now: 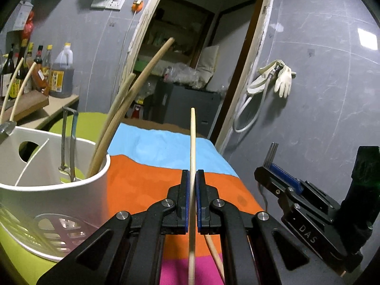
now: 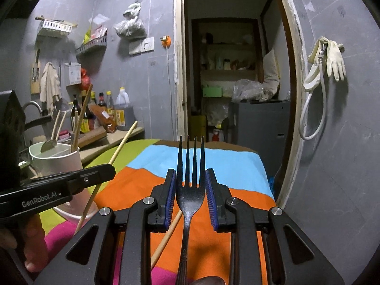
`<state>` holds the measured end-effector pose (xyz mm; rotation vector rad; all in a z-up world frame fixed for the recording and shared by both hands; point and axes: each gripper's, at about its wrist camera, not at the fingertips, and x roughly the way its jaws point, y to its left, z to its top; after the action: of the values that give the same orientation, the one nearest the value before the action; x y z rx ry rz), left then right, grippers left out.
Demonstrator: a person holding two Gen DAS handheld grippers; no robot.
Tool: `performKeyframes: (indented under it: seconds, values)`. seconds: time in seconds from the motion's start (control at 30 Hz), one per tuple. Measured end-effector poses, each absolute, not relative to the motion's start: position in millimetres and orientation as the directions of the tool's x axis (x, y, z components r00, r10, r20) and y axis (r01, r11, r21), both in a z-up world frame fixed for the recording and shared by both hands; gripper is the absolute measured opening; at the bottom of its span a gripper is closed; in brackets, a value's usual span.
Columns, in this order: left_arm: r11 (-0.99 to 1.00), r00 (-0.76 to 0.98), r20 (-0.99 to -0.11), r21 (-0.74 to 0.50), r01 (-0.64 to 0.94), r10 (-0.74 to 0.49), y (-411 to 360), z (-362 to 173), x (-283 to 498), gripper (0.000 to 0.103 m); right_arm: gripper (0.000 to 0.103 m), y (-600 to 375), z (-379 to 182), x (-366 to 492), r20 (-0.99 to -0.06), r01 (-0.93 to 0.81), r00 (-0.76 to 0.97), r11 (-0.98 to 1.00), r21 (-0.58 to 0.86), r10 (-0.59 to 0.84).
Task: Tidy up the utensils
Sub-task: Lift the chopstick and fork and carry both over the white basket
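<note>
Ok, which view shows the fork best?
The right wrist view: the fork stands front and centre between the right gripper pads, tines and handle visible. The left wrist view shows only its tine tips poking above that gripper, seen from the side.

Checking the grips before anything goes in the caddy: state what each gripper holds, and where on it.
Left gripper: a chopstick, pinched partway along its length. Right gripper: a fork, clamped across its head just below the tines.

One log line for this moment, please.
left gripper: shut on chopstick | right gripper: shut on fork | utensil holder: nearby
</note>
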<state>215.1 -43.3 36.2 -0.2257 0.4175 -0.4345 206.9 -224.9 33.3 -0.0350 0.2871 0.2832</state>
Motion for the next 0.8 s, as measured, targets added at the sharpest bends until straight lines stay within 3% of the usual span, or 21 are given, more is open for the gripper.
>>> performKeyframes:
  seconds: [0.17, 0.5, 0.8]
  values:
    - [0.885, 0.838, -0.318, -0.302, 0.355, -0.444, -39.1, 39.5, 213.8, 0.003, 0.022, -223.4, 35.8, 200.7, -0.259, -0.282, 0.927, 0.959, 0.001, 0.273]
    - [0.882, 0.881, -0.184, -0.285, 0.375, -0.435, -31.5, 56.1, 192.2, 0.003, 0.022, -217.7, 52.4, 188.2, -0.191, -0.29, 0.939, 0.957, 0.003, 0.285]
    - [0.879, 0.888, -0.15, -0.283, 0.383, -0.435, -26.6, 63.2, 187.5, 0.003, 0.022, -207.9, 64.6, 182.2, -0.154, -0.301, 0.943, 0.954, -0.009, 0.296]
